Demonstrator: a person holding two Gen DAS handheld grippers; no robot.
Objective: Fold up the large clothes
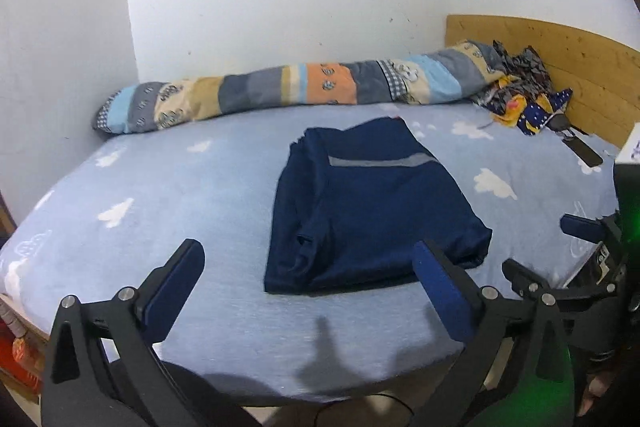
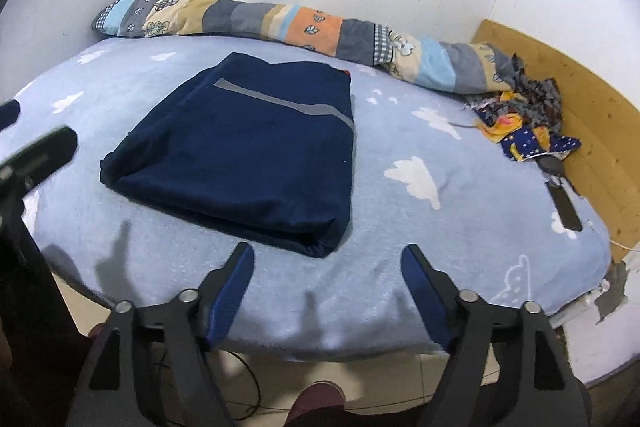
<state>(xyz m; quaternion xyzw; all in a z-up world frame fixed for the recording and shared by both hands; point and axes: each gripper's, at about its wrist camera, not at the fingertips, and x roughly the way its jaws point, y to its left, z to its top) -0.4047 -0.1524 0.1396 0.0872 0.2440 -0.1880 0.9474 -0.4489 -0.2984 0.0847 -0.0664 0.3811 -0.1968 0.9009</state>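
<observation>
A dark blue garment (image 1: 372, 211) (image 2: 248, 155) with a grey stripe lies folded into a compact rectangle on the light blue cloud-print bed sheet (image 1: 160, 187) (image 2: 400, 227). My left gripper (image 1: 308, 249) hangs open just before the garment's near edge, with nothing between its blue pads. Over the bed's front edge my right gripper (image 2: 328, 251) stands open too, just short of the garment's near right corner and holding nothing. Each gripper shows in the other's view: the right gripper (image 1: 546, 247) at the right edge, the left gripper (image 2: 32, 135) at the left edge.
A rolled patchwork quilt (image 1: 280, 87) (image 2: 280, 23) lies along the white wall at the back. A folded patterned umbrella (image 1: 532, 99) (image 2: 528, 119) rests by the wooden headboard (image 1: 580, 67) (image 2: 592, 131) on the right. A cable and a shoe (image 2: 316, 403) are on the floor below the bed's front edge.
</observation>
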